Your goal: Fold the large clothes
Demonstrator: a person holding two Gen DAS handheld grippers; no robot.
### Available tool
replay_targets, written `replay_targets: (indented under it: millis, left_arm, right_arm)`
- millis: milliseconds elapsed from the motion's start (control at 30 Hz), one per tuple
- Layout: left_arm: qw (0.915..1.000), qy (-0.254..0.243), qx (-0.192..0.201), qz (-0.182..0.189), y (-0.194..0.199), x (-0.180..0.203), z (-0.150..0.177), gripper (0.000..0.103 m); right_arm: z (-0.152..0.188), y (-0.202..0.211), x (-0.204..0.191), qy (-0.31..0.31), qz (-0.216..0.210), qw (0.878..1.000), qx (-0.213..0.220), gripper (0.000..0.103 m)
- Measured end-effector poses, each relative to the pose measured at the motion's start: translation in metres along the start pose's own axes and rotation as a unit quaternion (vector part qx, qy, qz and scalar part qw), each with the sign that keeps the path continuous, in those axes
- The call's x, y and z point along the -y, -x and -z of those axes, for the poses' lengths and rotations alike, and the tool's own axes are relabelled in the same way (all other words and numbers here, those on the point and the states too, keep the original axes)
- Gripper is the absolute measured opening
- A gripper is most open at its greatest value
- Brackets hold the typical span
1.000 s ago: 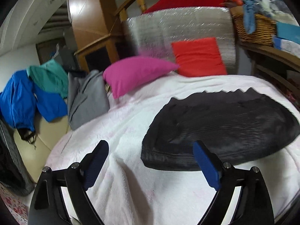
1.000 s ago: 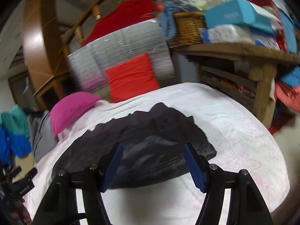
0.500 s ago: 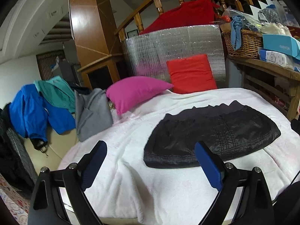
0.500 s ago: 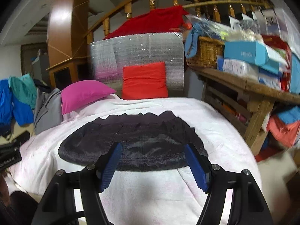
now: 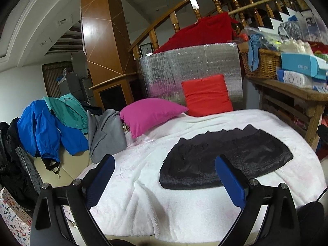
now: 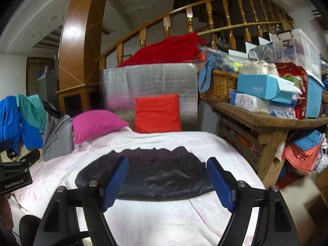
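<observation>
On the white blanket-covered bed (image 5: 143, 205), toward its near edge, the black garment (image 6: 162, 176) lies flat in a folded half-round, nothing touching it. Left gripper (image 5: 164, 180) and right gripper (image 6: 167, 181) both hover off the near edge, jaws opening and empty. Looks like this fold is just released; next likely regrip an end for another fold, or fetch a garment from the pile (image 5: 61, 127) off the bed's left side.

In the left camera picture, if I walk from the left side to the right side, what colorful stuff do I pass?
Blue jacket → grey garment → pink pillow → red cushion → wicker basket → blue box.
</observation>
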State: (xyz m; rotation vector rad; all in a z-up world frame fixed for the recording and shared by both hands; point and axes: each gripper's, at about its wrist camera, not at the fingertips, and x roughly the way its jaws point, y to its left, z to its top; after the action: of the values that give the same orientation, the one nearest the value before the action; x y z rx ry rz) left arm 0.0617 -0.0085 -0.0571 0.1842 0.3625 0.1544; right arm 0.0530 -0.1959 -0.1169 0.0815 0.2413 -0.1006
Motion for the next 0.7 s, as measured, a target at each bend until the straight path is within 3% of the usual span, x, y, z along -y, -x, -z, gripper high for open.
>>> replay_targets:
  millis: [300,700]
  left_arm:
    - [0.9999,0.014,0.007,0.006,0.019,-0.007,-0.005,0.099]
    - [0.9997,0.023,0.002,-0.002,0.016,-0.015,-0.004,0.099]
  right_arm:
    - [0.003,0.015,-0.022,0.025,-0.008,0.999,-0.020,0.082]
    - [0.009,0.010,-0.032,0.027,-0.015,0.999,-0.033,0.082]
